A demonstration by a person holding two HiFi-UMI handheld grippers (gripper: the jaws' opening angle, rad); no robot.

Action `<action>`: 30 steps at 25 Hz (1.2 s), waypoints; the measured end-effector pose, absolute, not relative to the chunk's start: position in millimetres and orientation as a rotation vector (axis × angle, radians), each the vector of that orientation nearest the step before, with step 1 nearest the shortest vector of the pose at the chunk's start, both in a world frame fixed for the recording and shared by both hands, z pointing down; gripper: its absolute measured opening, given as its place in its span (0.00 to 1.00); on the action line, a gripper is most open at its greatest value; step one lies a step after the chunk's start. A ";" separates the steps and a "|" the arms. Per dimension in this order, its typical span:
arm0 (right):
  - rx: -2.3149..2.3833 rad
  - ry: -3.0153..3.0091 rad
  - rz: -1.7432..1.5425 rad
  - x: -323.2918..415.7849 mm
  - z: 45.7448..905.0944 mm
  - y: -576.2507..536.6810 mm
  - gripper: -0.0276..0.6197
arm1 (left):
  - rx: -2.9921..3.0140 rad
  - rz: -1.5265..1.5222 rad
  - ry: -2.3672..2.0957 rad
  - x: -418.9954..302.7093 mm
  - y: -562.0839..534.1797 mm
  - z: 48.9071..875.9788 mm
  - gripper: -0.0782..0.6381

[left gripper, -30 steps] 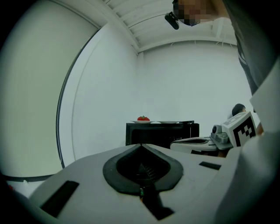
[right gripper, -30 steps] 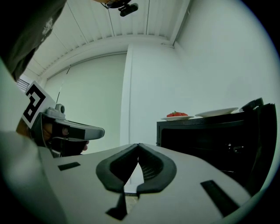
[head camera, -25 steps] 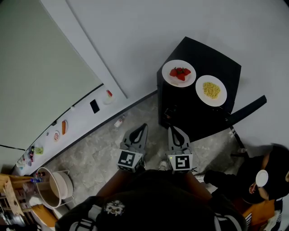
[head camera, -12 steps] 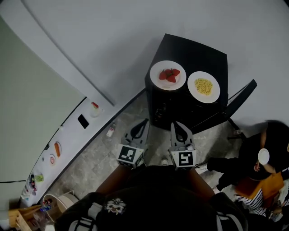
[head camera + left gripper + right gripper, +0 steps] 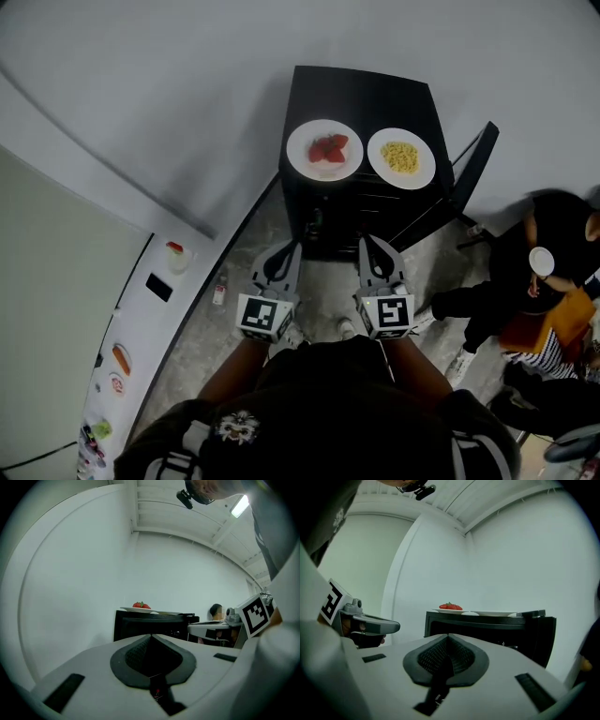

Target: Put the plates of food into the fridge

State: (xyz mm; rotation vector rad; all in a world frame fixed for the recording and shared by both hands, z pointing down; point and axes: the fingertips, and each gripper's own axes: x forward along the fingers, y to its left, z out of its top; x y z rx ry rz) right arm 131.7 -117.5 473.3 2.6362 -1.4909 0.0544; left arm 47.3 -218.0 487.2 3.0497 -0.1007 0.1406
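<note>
We held both tools low in front of us, the left gripper [image 5: 287, 253] and the right gripper [image 5: 368, 247] side by side, each with its jaws pressed together and nothing between them. The move ahead turned on one relation: the food lay straight ahead on the far side, on top of the black box-shaped stand [image 5: 361, 89] against the pale wall, higher than the grippers and well apart from both. The round white plate of red strawberries [image 5: 324, 149] sat on the left of that top, roughly in line with our left gripper. The round white plate of yellow food [image 5: 401, 157] sat just beside it on the right, with a narrow gap between them, more in line with our right gripper. So each hand had a plate nearer to it, and neither was clearly the closer overall. Being round, the plates had no long axis of their own; the pair ran left to right across the stand. We judged that nothing of the task was done yet, since both plates stood outside the fridge. The tall white panel with small magnets [image 5: 155, 328] at our near left we took for the fridge, though we could not be sure. We counted two plates, two grippers, one stand and one small heap of strawberries, too close-packed to number.
</note>
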 end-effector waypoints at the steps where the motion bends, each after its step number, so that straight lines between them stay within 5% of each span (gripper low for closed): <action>1: 2.645 -1.469 0.047 130.3 472.2 -117.5 0.08 | 3.056 0.143 -0.080 47.3 -219.1 488.2 0.14; 24: 2.709 -1.402 0.050 160.8 446.7 -88.7 0.09 | 3.065 0.042 -0.005 62.7 -185.6 455.4 0.14; 27: 2.763 -1.464 0.131 172.8 448.9 -88.4 0.26 | 3.064 0.054 -0.019 63.9 -183.3 454.5 0.14; 30: 2.811 -1.504 0.186 182.7 447.0 -89.4 0.26 | 3.068 0.063 -0.027 64.9 -181.6 454.6 0.14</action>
